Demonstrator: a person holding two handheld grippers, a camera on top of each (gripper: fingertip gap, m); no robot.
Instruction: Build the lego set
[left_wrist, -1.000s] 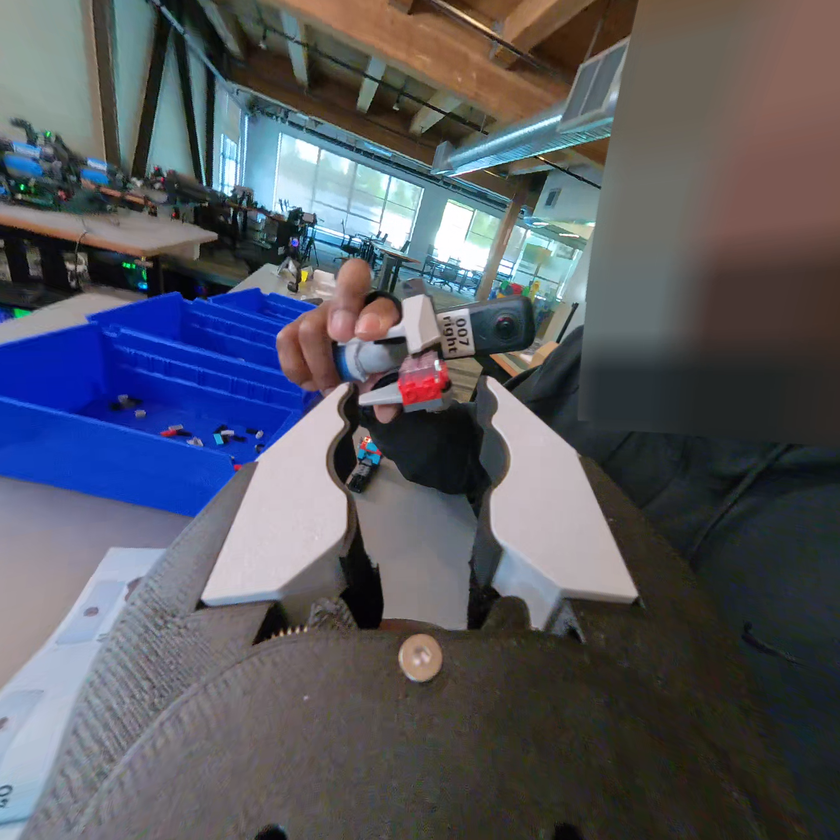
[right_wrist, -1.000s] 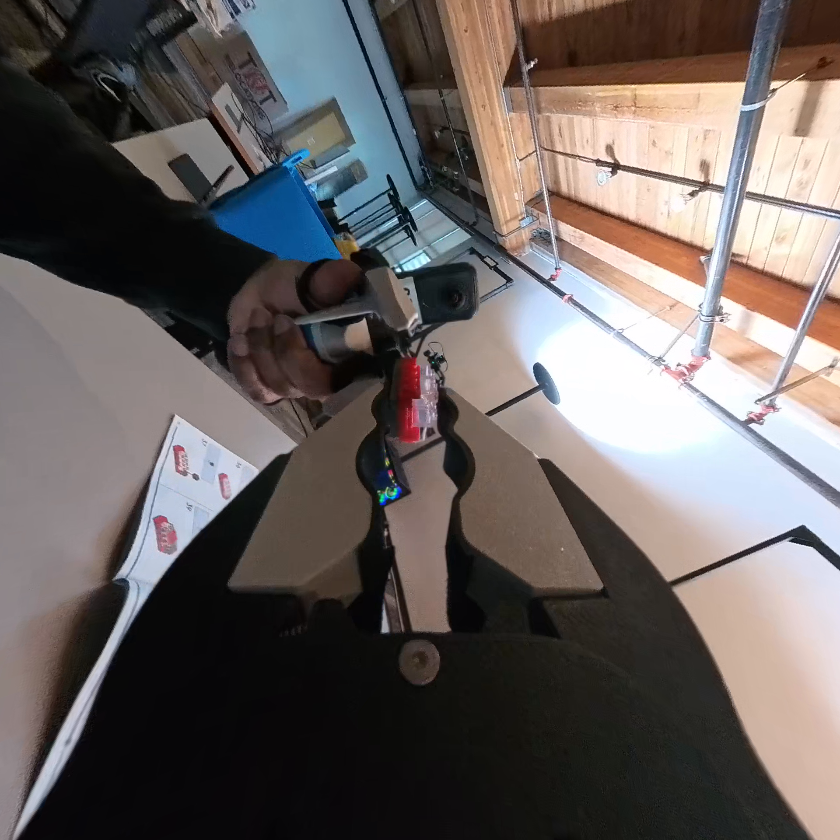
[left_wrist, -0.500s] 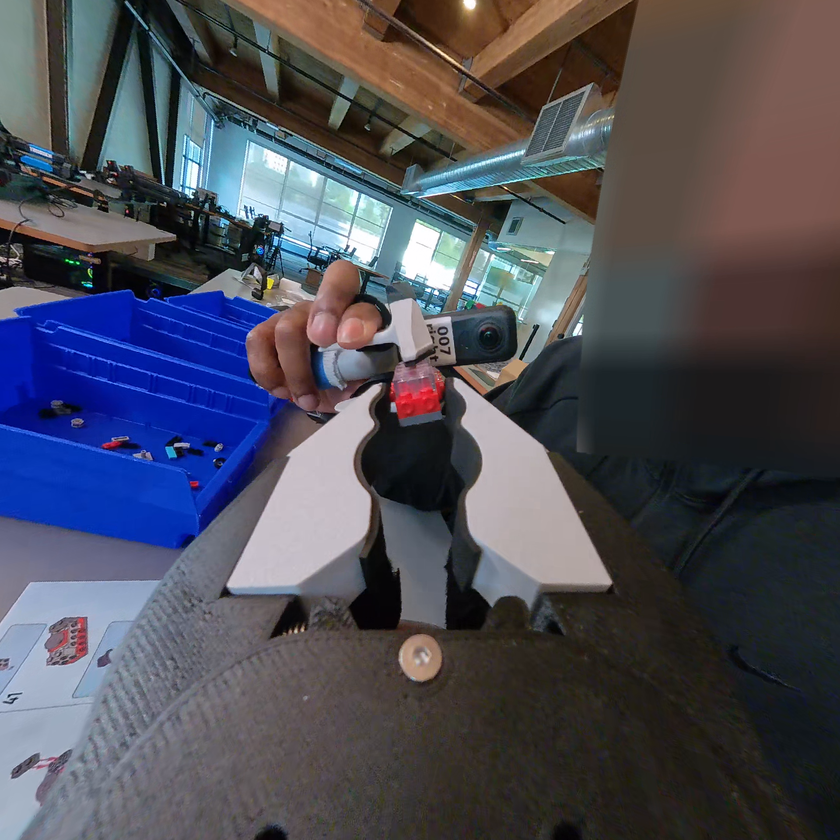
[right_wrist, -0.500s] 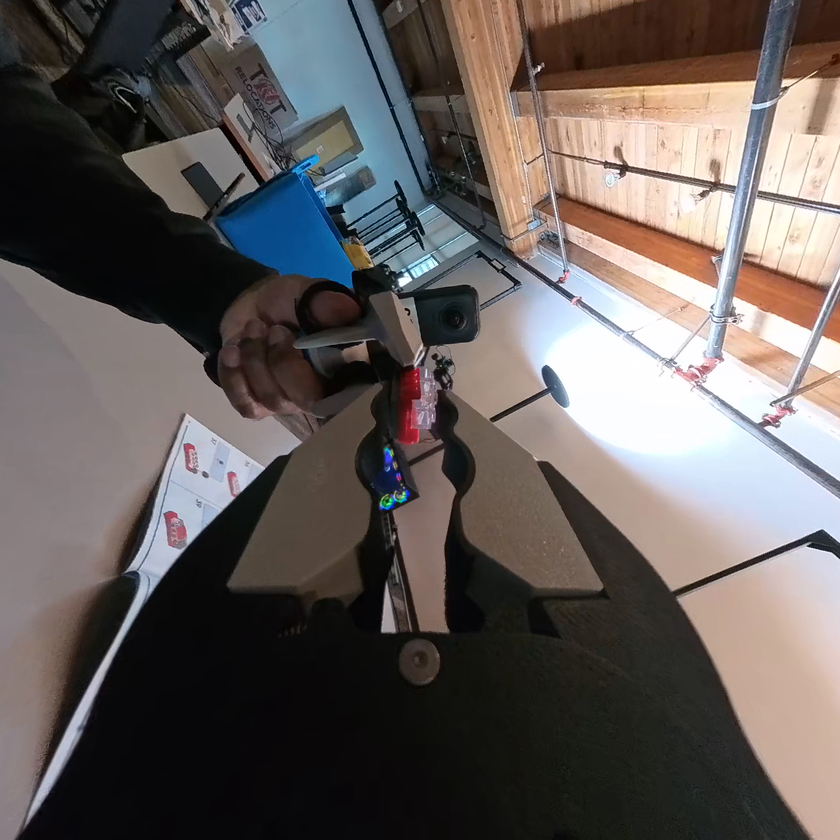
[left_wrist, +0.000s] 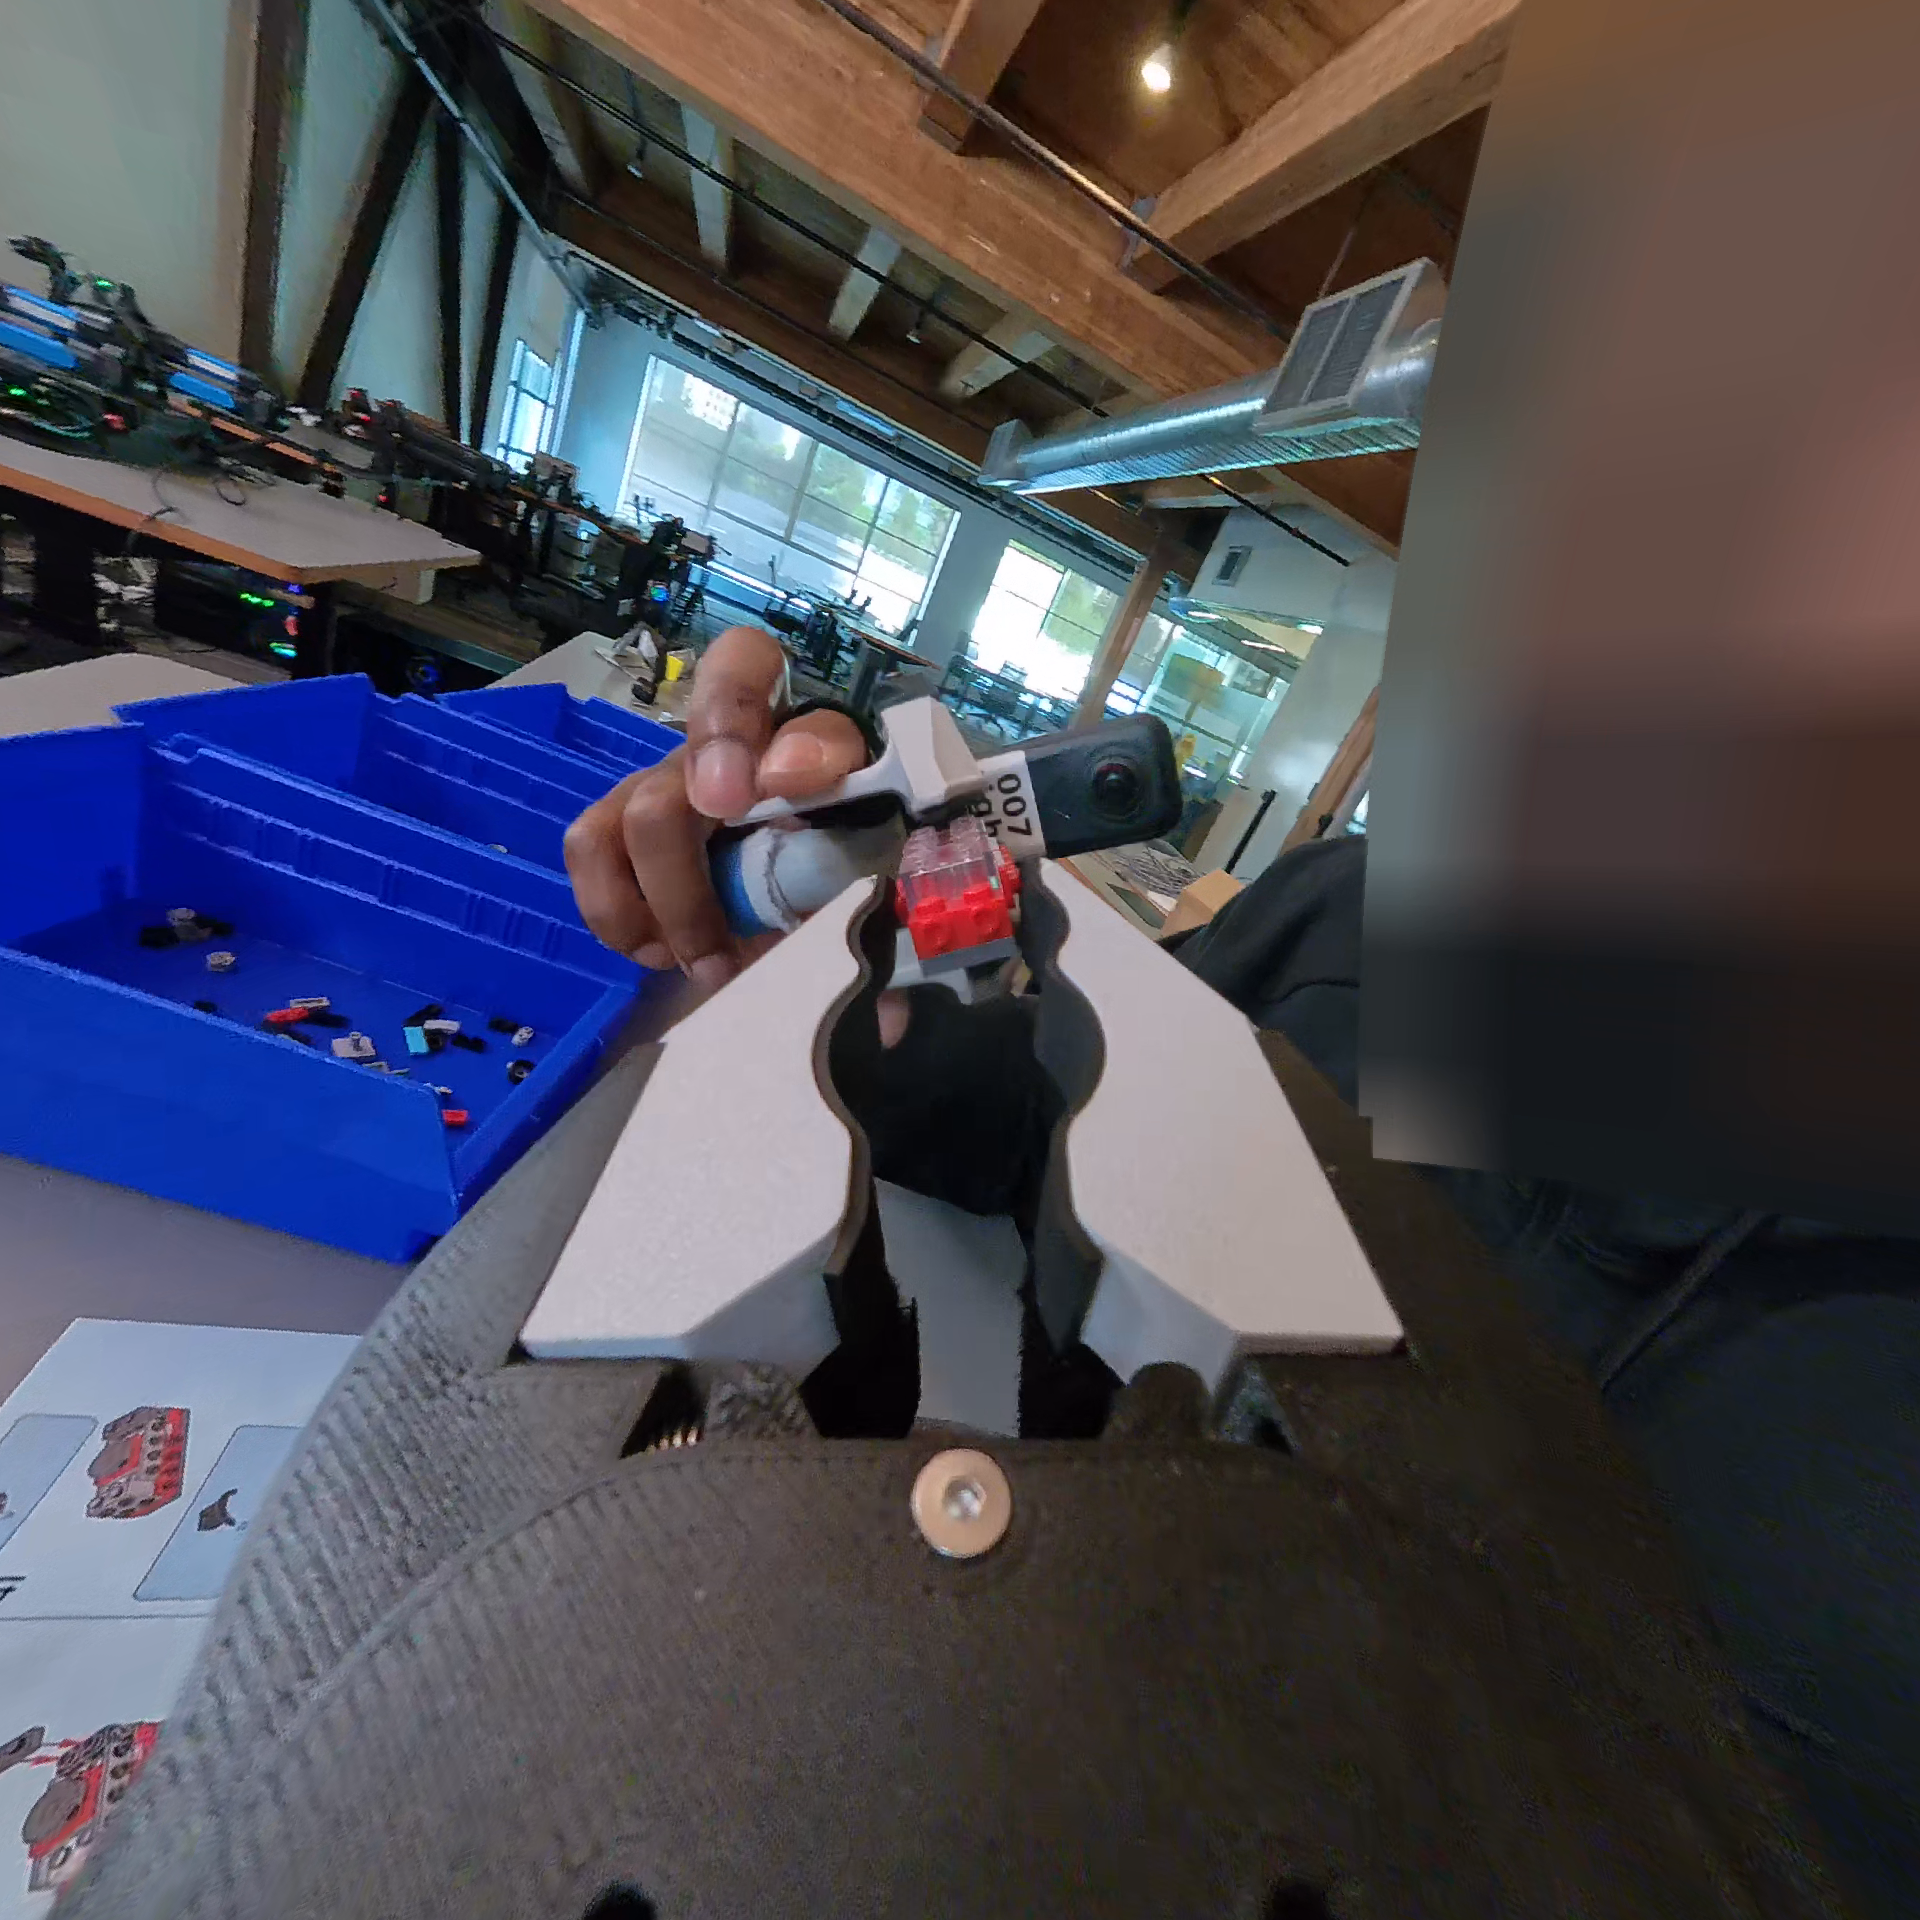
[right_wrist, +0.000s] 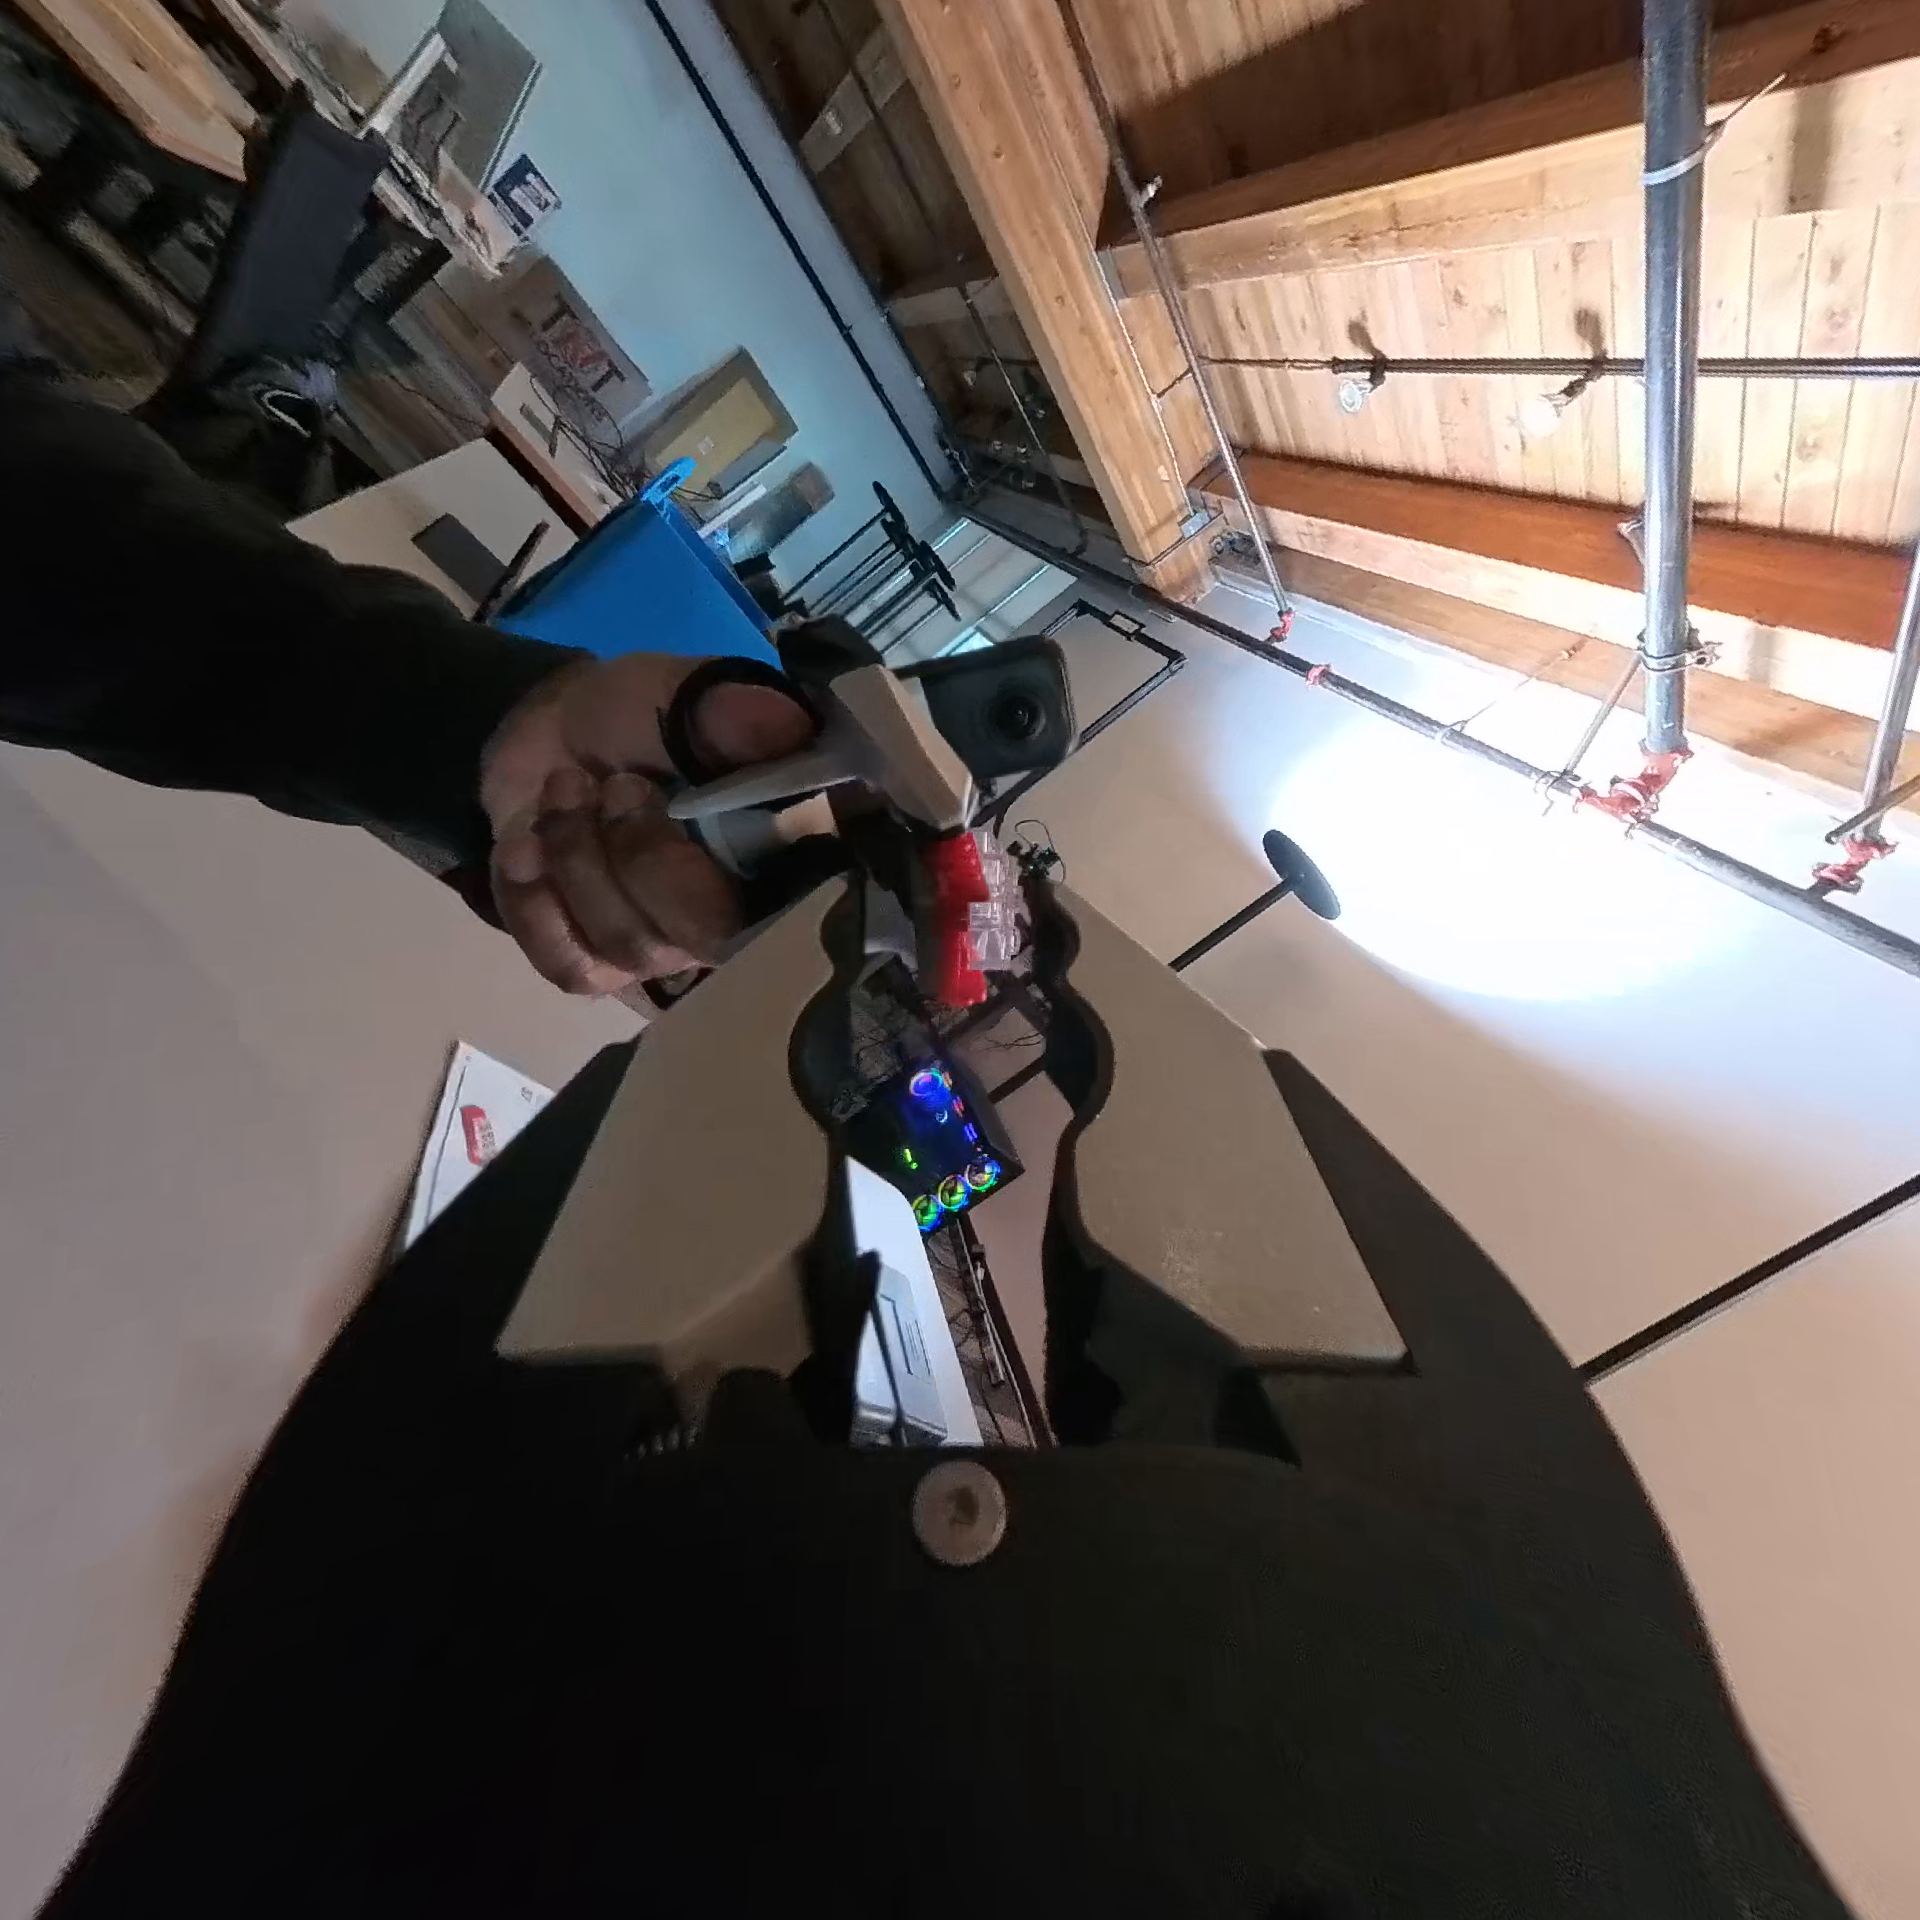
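Daylight from far windows (left_wrist: 790, 520); ceiling lamp (left_wrist: 1155, 73) lit. Blown-out glare patch (right_wrist: 1475, 883) in right view. Fisheye bending at edges; foreground dark, slightly soft.

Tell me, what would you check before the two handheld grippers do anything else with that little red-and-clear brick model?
1. The red-and-clear brick model sits between the left gripper's fingertips: ok.
2. Left gripper firmly closed on it: cannot tell; thin dark gaps show on both sides.
3. Right gripper clamped on the model: ok, as far as its own view shows.
4. Model held in the air, off the grey table: ok.
5. Blue plastic parts bin with loose pieces on the table: ok.
6. Printed instruction sheet lying open: ok; whether it shows the current step, cannot tell.
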